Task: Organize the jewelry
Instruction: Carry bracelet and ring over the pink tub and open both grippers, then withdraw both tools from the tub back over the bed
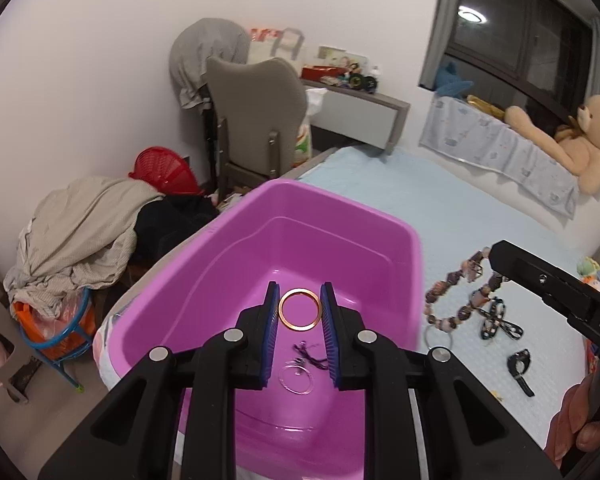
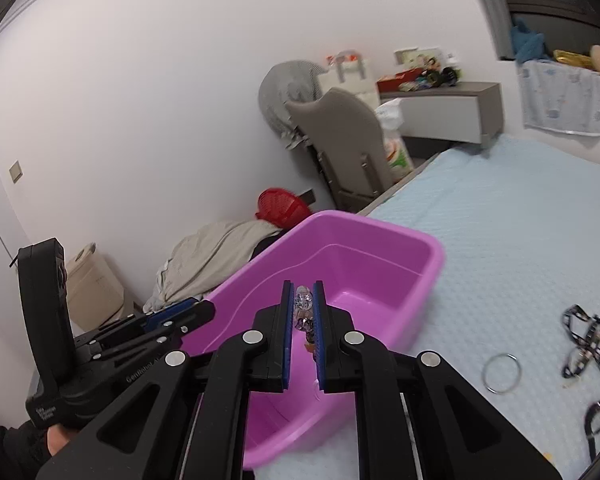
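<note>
Copper-coloured bangle (image 1: 300, 309) pinched between blue pads of left gripper (image 1: 300, 300), held above purple tub (image 1: 380, 220) at frame centre. Thin clear ring (image 1: 298, 378) and dark thread scrap (image 1: 308, 350) on tub floor below. Right gripper (image 2: 303, 300) nearly closed, clamping beaded jewelry piece (image 2: 305, 308) over same tub. Beaded necklace (image 1: 456, 292) at right of left wrist view. Silver ring (image 2: 502, 373), patterned strap (image 2: 588, 340), on blue bedspread (image 2: 520, 220) lower right.

"DA" on the right gripper (image 1: 496, 258) body, "GenRobot" partly legible on the left gripper (image 2: 198, 308)
</note>
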Available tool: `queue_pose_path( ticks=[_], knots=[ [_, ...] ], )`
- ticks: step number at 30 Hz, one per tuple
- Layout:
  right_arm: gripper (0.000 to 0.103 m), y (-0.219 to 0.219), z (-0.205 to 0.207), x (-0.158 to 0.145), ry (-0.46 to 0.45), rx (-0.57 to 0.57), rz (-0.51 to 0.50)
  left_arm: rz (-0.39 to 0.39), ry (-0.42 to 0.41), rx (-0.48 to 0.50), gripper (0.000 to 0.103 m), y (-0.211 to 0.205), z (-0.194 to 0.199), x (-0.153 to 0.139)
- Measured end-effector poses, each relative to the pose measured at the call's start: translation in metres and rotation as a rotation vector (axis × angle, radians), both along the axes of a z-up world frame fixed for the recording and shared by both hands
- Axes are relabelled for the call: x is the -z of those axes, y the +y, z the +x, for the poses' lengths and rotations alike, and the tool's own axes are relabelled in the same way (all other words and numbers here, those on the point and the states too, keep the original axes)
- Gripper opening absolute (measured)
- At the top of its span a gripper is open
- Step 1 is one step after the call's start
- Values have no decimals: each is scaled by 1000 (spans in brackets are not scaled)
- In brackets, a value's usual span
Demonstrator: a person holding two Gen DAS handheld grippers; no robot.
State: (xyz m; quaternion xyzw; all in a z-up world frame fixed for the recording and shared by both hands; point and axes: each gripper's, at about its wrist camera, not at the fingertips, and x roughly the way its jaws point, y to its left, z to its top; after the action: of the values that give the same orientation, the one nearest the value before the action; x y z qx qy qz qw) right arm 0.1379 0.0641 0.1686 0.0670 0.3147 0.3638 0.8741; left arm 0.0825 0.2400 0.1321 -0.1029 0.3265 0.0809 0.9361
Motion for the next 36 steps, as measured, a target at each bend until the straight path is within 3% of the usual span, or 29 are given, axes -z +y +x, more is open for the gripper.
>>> queue_pose_path(
  ticks=[10, 16, 25, 28, 30, 32, 36],
  knots=[
    [9, 73, 52, 59, 144, -47, -177, -14, 146, -37, 21, 25, 36, 51],
    [9, 84, 73, 89, 215, -28, -252, -8, 228, -60, 21, 33, 50, 75],
    [12, 83, 88, 106, 250, 18, -303, 2, 312, -101, 22, 39, 56, 88],
    [41, 79, 87, 102, 243, 31, -302, 8, 330, -127, 41, 42, 55, 90],
    [42, 76, 85, 99, 235, 33, -296, 0, 310, -137, 67, 43, 52, 86],
    [42, 76, 83, 98, 230, 33, -301, 17, 269, -156, 75, 43, 46, 79],
    [42, 70, 78, 93, 225, 37, -292, 14, 280, -163, 77, 44, 43, 79]
  ],
)
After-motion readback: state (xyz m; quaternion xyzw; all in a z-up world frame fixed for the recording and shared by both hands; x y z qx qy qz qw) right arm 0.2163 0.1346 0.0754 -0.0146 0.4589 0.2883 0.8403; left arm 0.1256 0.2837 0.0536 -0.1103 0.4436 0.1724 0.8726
